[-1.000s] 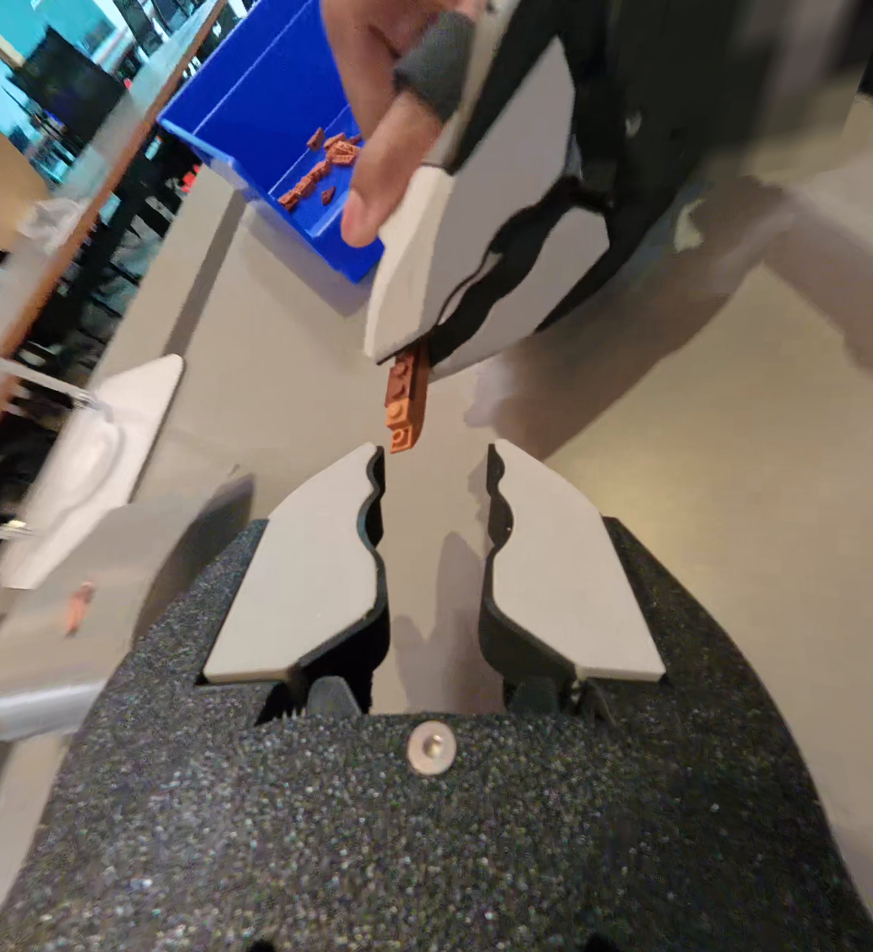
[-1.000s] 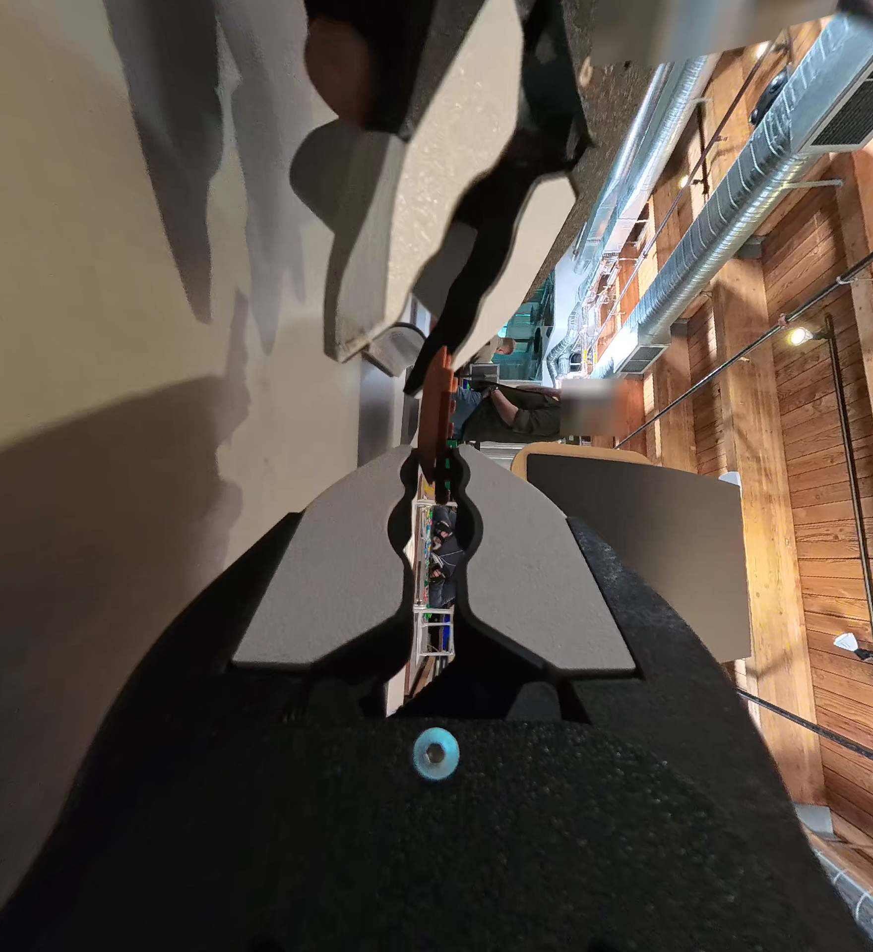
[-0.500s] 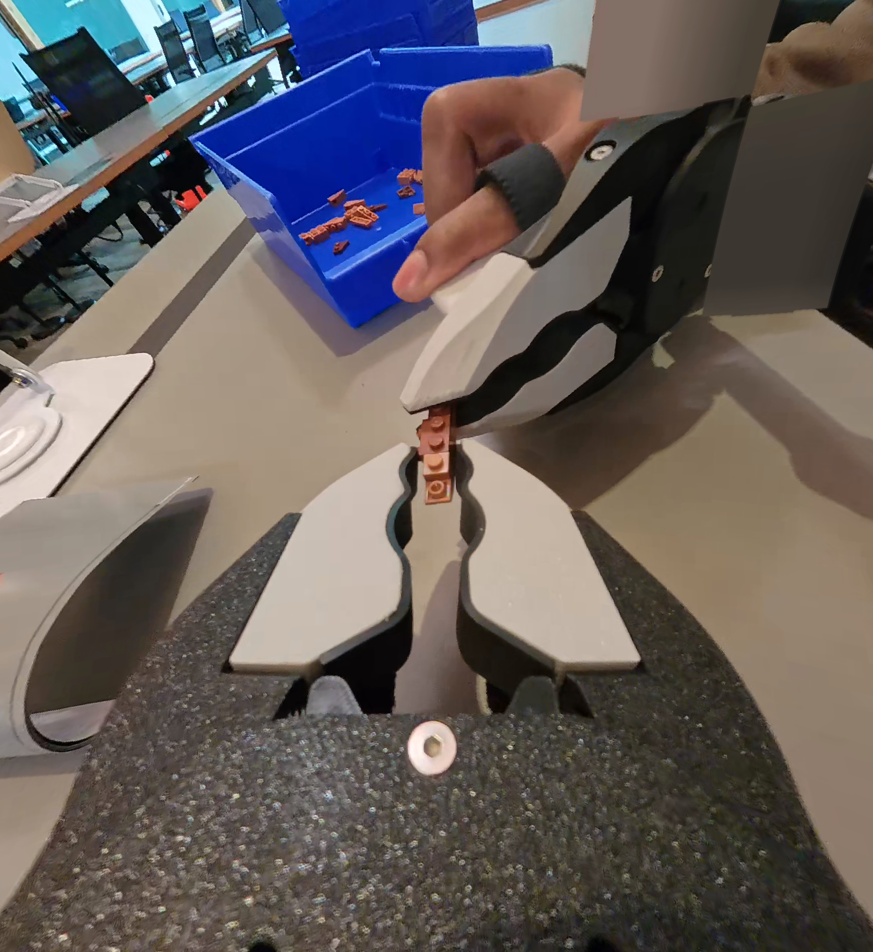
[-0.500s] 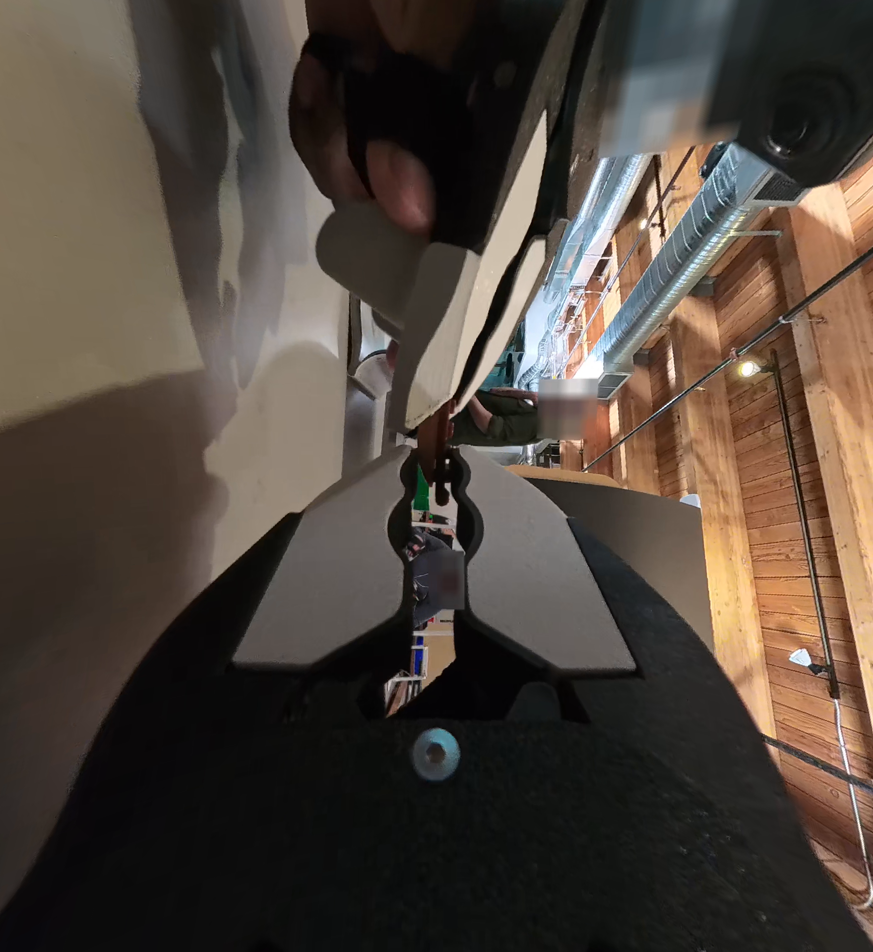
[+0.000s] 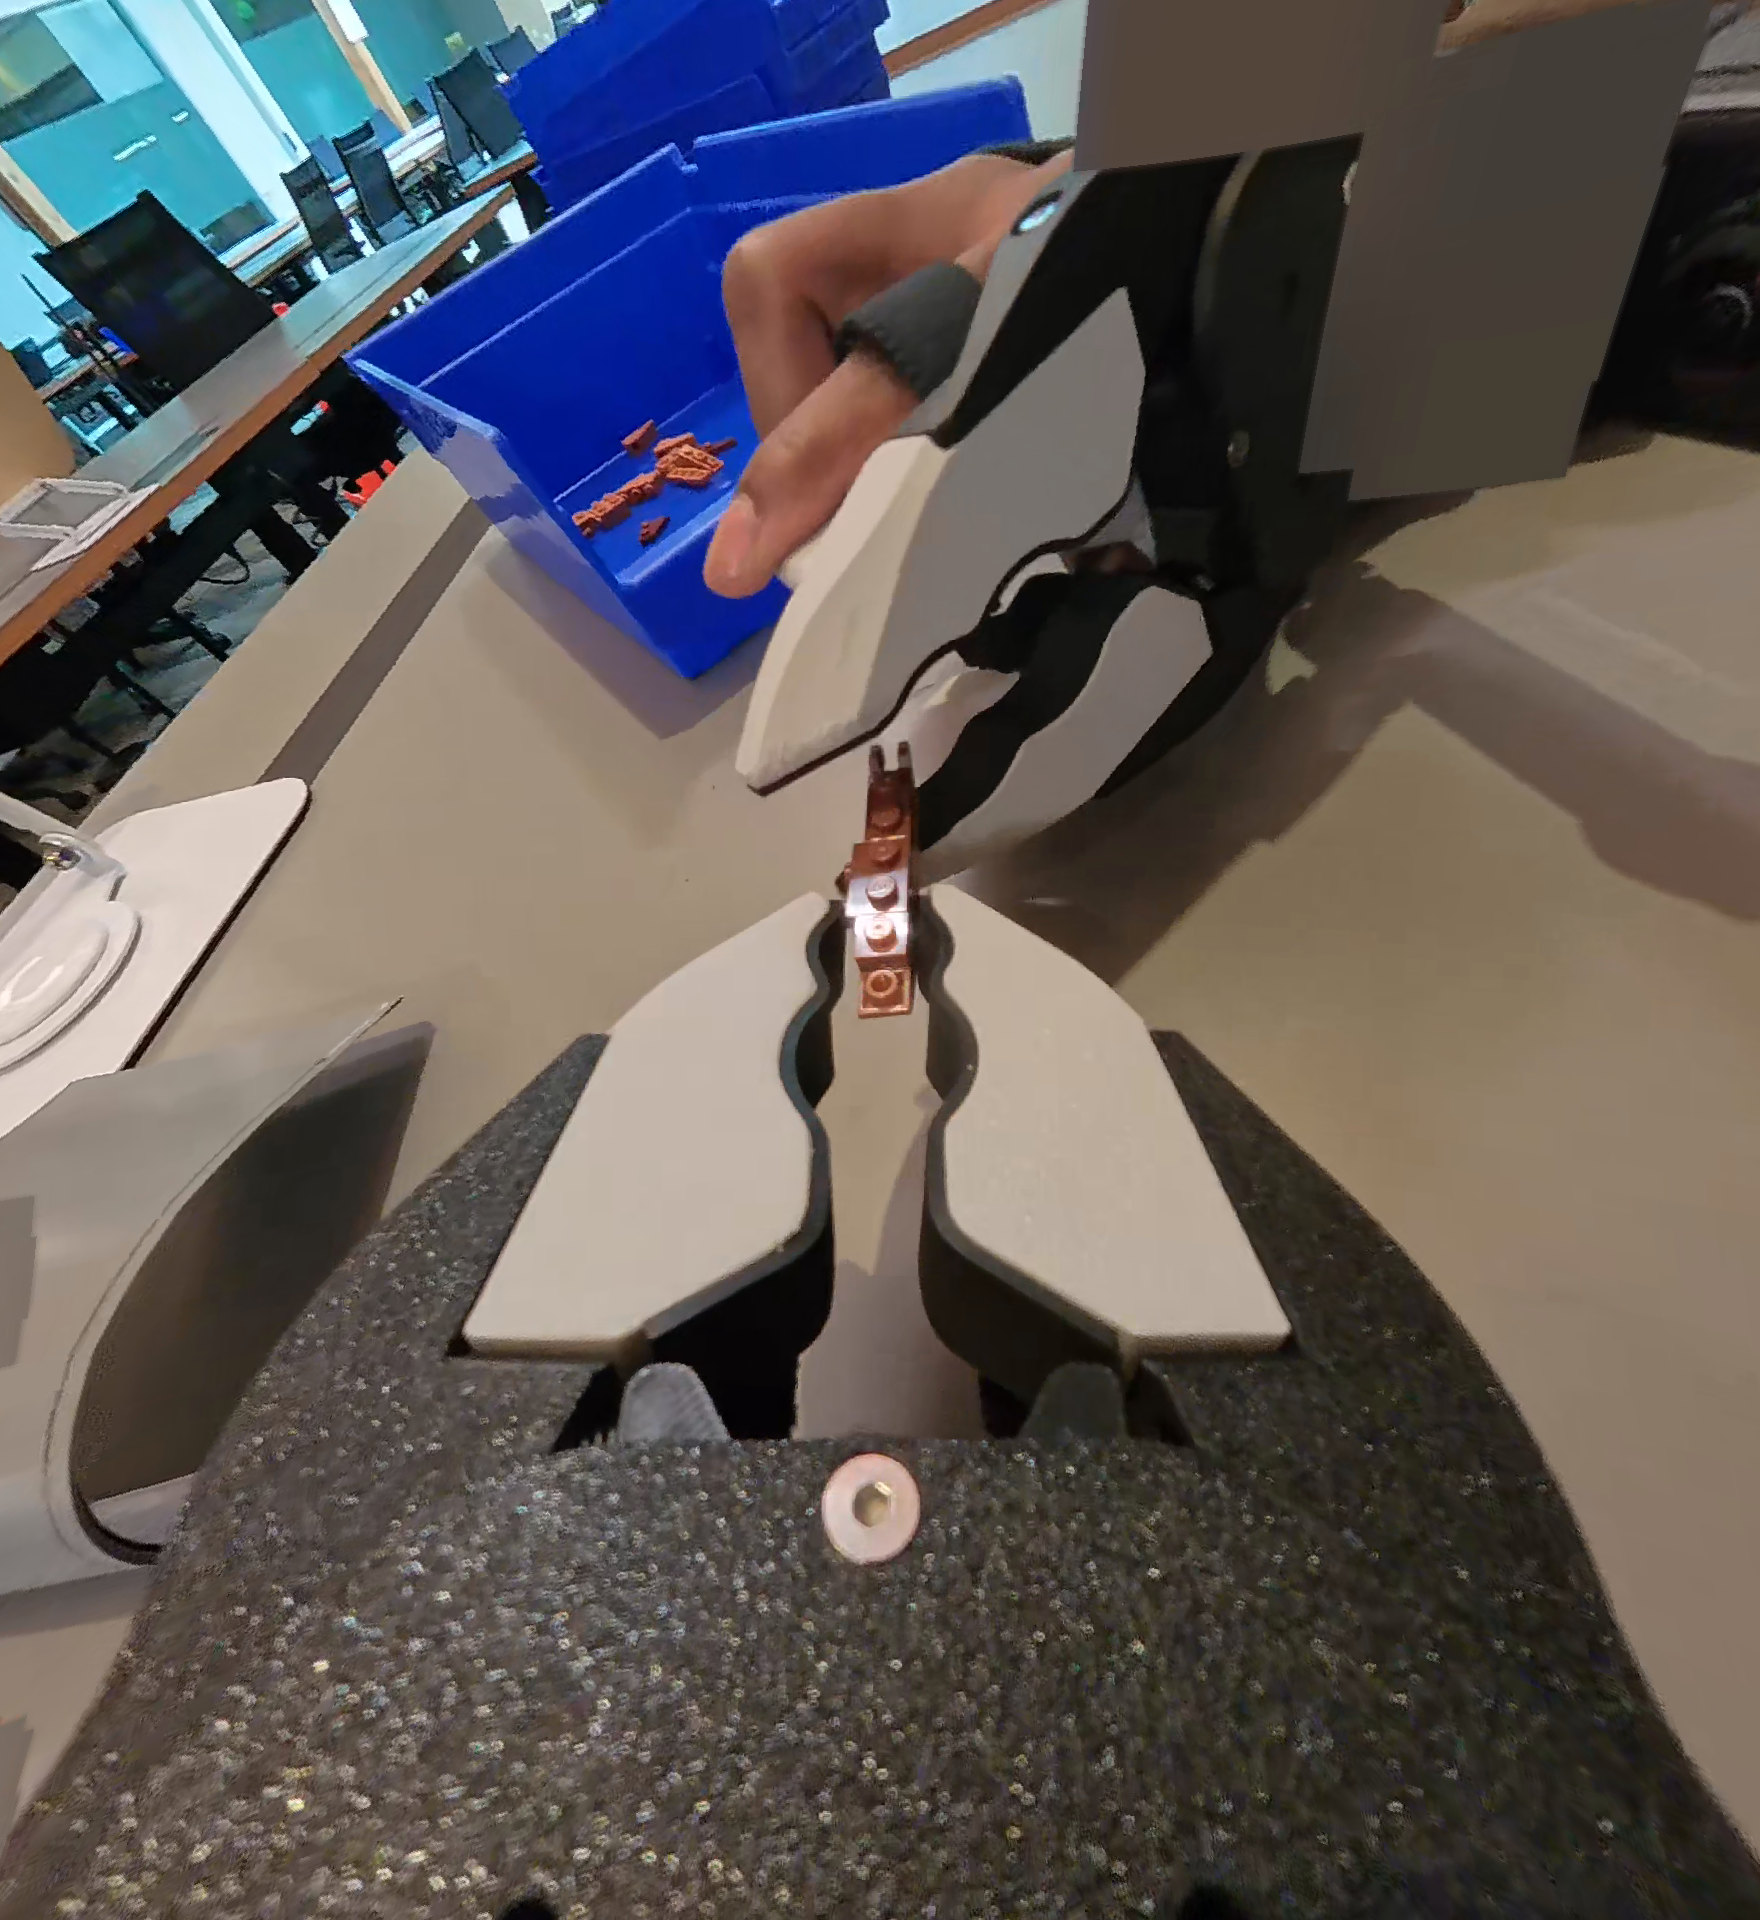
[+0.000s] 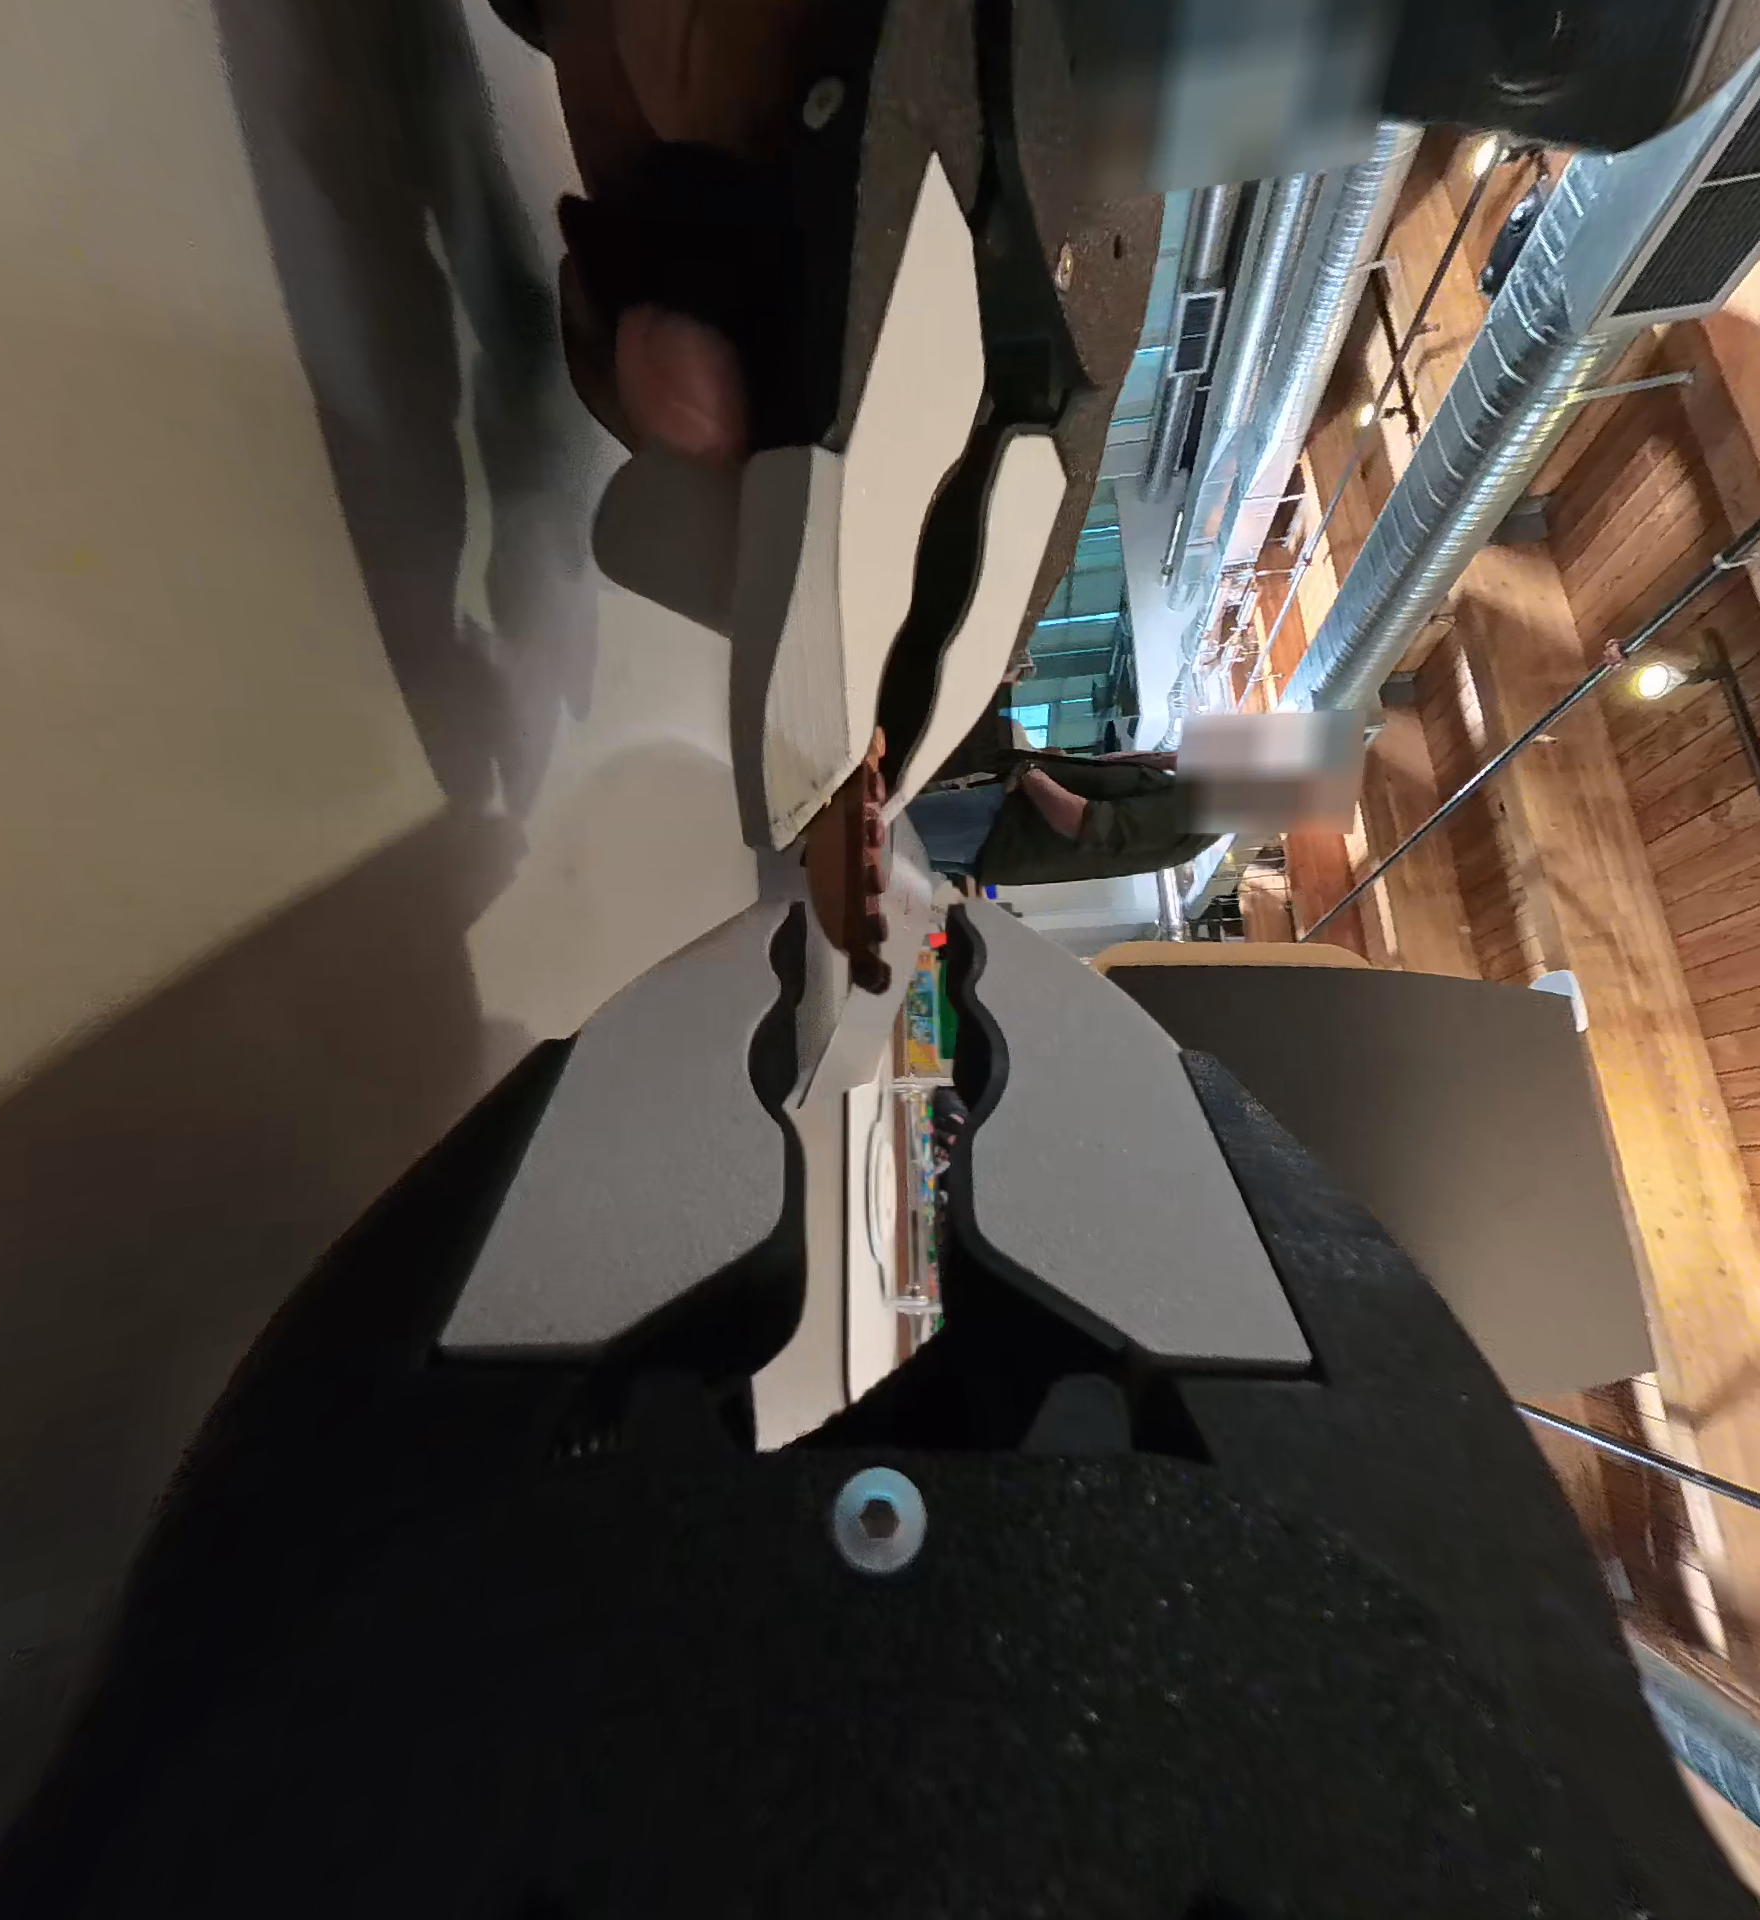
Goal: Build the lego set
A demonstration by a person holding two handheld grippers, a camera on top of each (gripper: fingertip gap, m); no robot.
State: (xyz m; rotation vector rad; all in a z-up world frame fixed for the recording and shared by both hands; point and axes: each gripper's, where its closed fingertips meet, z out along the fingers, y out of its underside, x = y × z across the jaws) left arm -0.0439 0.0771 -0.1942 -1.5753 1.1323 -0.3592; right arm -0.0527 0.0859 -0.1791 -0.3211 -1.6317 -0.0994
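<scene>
A wide grey bench (image 5: 1478, 1195) carries everything here, and a blue bin (image 5: 585, 416) sits toward its far left side with a small heap of loose brown bricks (image 5: 658, 478) on its floor. A flat white plate (image 5: 107, 914) lies at the bench's left edge. Above the middle of the bench the two tools meet nose to nose. The left gripper (image 5: 881, 940) has its pale fingers (image 5: 689, 1122) closed on the near end of a thin brown brick strip (image 5: 884, 914), which stands nearly upright between the tips, studs facing the camera. The right gripper (image 5: 907, 748) is held by a hand (image 5: 834, 384) whose fingertip rests on its upper finger; it reaches in from the far right with its jaws parted, the strip's top end just at their tips and not pinched. From the right wrist view the right gripper (image 6: 876, 945) likewise shows a clear gap, with the brown brick strip (image 6: 850, 883) poking into it from the left gripper (image 6: 871, 774).
</scene>
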